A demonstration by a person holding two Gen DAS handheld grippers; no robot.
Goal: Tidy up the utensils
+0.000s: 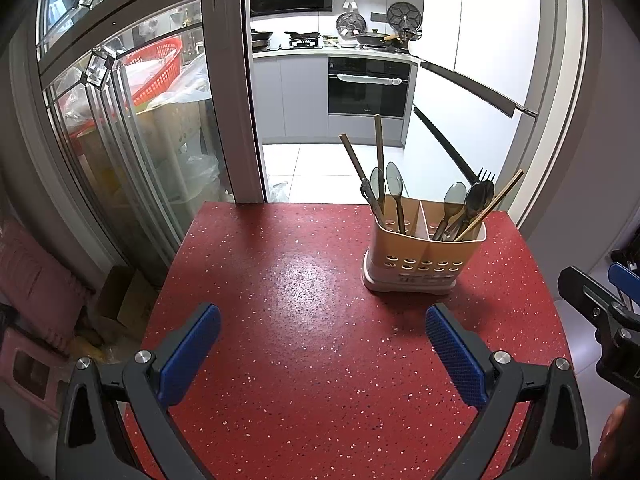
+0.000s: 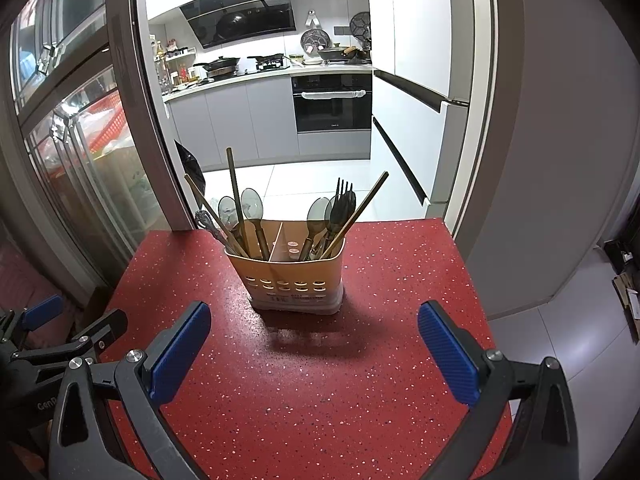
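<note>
A: What sits nearest the cameras?

B: The left gripper (image 1: pixel 322 354), jaws spread wide with nothing between the blue pads, hangs over the near part of the red speckled table (image 1: pixel 280 288). The right gripper (image 2: pixel 314 354) is spread just as wide and equally empty, over the same table.

A: And where are the utensils?

B: Farther back, in the utensil caddy (image 2: pixel 294 280), a beige holder with slotted holes on a white base. It stands upright toward the far edge of the table, well apart from both grippers. Its long side runs left to right across the right wrist view, and a divider splits it into 2 compartments.

A: Which way do the utensils point?

B: All stand handle-down or tip-down, long axes roughly vertical. In the left compartment, 2 chopsticks (image 2: pixel 234 200) rise highest, 1 nearly upright and 1 leaning left, beside 2 spoons (image 2: pixel 252 204) with bowls up and an ornate metal handle (image 2: pixel 208 222) tilted left. In the right compartment, spoons and a dark fork (image 2: pixel 345 200) stand tines-up, and 1 chopstick (image 2: pixel 362 212) leans right.

A: Beyond that?

B: A doorway into a kitchen with a built-in oven (image 2: pixel 332 102).
</note>
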